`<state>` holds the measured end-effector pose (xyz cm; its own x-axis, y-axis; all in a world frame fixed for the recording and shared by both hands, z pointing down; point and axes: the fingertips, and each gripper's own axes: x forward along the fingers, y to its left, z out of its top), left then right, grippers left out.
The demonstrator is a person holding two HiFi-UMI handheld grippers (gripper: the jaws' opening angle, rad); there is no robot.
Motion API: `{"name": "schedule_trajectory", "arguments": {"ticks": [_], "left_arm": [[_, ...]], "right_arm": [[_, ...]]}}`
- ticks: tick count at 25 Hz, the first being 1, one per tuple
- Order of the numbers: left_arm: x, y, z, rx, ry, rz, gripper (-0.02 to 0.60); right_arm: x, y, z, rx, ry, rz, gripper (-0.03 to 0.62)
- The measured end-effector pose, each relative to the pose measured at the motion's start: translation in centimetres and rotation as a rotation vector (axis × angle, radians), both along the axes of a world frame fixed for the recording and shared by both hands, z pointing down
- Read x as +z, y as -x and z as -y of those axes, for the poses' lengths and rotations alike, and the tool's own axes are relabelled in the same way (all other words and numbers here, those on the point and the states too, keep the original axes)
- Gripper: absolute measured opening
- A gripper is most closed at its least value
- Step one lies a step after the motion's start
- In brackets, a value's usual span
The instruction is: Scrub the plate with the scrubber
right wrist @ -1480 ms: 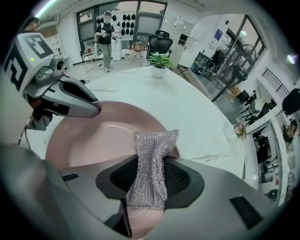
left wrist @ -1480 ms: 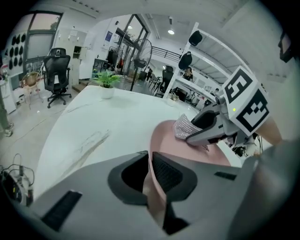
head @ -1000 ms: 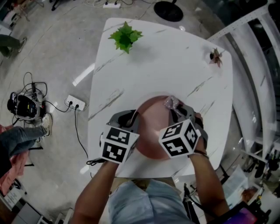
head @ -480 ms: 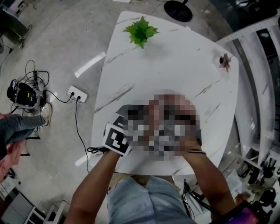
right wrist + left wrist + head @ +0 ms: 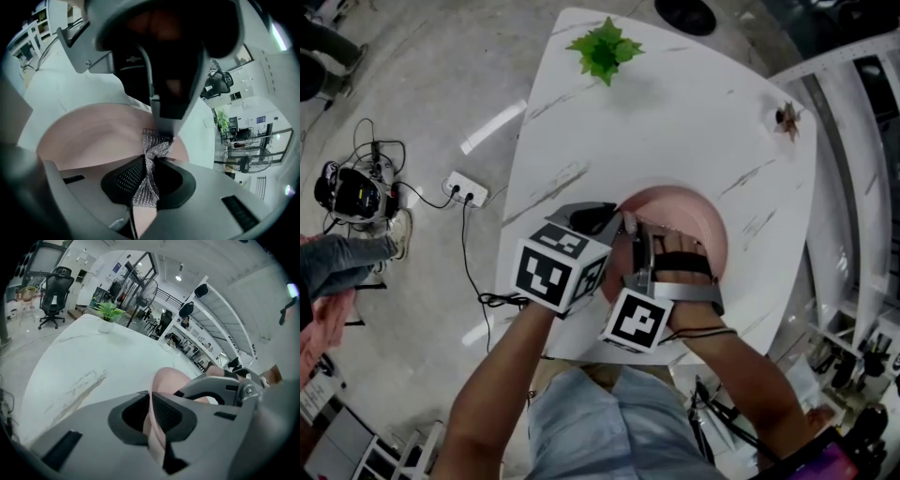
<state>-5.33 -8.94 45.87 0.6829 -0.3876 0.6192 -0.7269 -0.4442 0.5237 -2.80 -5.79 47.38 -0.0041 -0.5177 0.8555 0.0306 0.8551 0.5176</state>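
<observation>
A pink plate [image 5: 689,214] rests on the white marble table [image 5: 675,122], near its front edge. My left gripper [image 5: 614,223] is shut on the plate's left rim; in the left gripper view the pink rim [image 5: 152,425] sits pinched between the jaws. My right gripper [image 5: 636,242] reaches over the plate's left part, right beside the left gripper. It is shut on a silver mesh scrubber [image 5: 156,146], whose tip lies on the plate's face [image 5: 89,136] just below the left gripper's jaw [image 5: 166,93].
A small green plant [image 5: 605,49] stands at the table's far edge and a small dried sprig [image 5: 787,119] at the far right corner. White shelving [image 5: 853,141] runs along the right. A power strip [image 5: 464,190] and cables lie on the floor at left.
The right gripper has swung with the scrubber from the plate's far right side across to its left part, next to the left gripper. The left gripper stays on the rim.
</observation>
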Motion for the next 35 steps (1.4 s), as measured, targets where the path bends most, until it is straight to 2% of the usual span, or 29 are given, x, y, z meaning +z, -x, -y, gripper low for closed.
{"name": "schedule_trajectory", "arguments": {"ticks": [8, 15, 19, 25, 31, 35], "left_arm": [[-0.1, 0.2, -0.5, -0.009, 0.023, -0.025, 0.026], [-0.4, 0.7, -0.7, -0.039, 0.028, -0.083, 0.029], [-0.3, 0.5, -0.8, -0.015, 0.009, -0.037, 0.029], [0.4, -0.3, -1.1, 0.070, -0.075, 0.104, 0.020], [0.5, -0.3, -1.1, 0.070, -0.080, 0.125, 0.021], [0.4, -0.3, -1.2, 0.065, -0.107, 0.152, 0.020]], "right_arm": [[0.1, 0.3, -2.1, -0.061, -0.004, 0.004, 0.075], [0.0, 1.1, -4.5, -0.135, 0.001, 0.020, 0.075], [0.1, 1.8, -6.0, -0.207, 0.016, 0.010, 0.075], [0.1, 3.1, -9.3, -0.329, 0.074, 0.030, 0.075], [0.0, 3.0, -11.9, -0.402, 0.148, 0.055, 0.075], [0.0, 2.9, -14.3, -0.392, 0.241, 0.128, 0.075]]}}
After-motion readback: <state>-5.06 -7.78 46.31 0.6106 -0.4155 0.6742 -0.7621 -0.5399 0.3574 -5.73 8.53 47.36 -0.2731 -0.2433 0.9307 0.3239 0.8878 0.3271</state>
